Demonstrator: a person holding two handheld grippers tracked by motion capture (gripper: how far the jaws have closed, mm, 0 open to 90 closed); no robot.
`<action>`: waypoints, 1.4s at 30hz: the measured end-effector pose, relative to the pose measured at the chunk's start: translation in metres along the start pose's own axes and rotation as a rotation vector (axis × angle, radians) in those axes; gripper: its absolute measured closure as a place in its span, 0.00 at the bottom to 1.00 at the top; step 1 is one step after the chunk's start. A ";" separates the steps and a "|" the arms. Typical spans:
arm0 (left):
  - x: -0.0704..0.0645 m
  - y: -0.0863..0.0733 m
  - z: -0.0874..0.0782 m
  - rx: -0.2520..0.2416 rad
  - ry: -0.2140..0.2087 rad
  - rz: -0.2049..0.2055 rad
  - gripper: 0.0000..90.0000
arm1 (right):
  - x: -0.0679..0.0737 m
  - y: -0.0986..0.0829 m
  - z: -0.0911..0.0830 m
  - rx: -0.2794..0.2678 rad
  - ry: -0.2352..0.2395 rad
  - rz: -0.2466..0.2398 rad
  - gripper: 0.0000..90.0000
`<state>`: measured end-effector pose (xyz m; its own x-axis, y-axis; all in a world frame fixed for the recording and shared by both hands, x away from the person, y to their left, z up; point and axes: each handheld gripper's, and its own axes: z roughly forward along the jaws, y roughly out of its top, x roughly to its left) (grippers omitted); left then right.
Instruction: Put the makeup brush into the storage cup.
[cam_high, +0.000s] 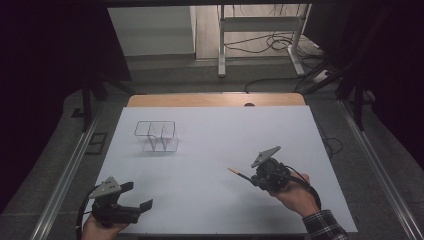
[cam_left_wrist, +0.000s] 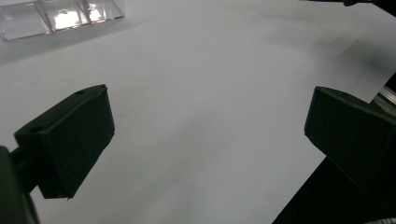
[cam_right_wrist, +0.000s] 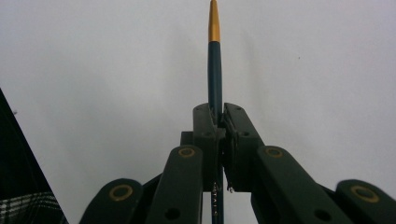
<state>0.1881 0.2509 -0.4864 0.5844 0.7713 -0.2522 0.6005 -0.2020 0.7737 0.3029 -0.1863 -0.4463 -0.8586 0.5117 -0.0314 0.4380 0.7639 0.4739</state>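
Right hand-held gripper (cam_high: 256, 176) clenched on dark pen (cam_high: 240, 174), gold tip forward, above counter (cam_high: 215, 150) near right edge. Left hand-held gripper (cam_high: 137, 196) released, at near-left corner. Could pivot or slip from narrow pinch before reaching clear organizer (cam_high: 157, 136) toward far-left

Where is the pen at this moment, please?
In the high view the pen sits right of centre, clamped in the right gripper, pointing toward the clear holder.

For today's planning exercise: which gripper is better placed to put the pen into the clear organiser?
Right: the right gripper is shut on the pen. The left gripper is open, though nearer the clear organiser.
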 end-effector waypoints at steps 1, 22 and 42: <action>-0.001 0.001 0.001 -0.003 -0.003 -0.001 0.03 | 0.001 0.000 -0.001 -0.009 -0.003 0.001 0.93; -0.009 0.026 0.022 -0.107 -0.136 -0.055 0.08 | 0.014 0.006 -0.012 -0.173 0.012 -0.008 0.93; -0.027 0.060 0.059 -0.107 -0.225 -0.016 0.09 | 0.026 0.003 -0.018 -0.322 0.022 0.024 0.93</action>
<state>0.2404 0.1821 -0.4681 0.6895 0.6175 -0.3785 0.5562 -0.1166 0.8228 0.2769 -0.1774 -0.4303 -0.8562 0.5167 0.0002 0.3540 0.5863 0.7286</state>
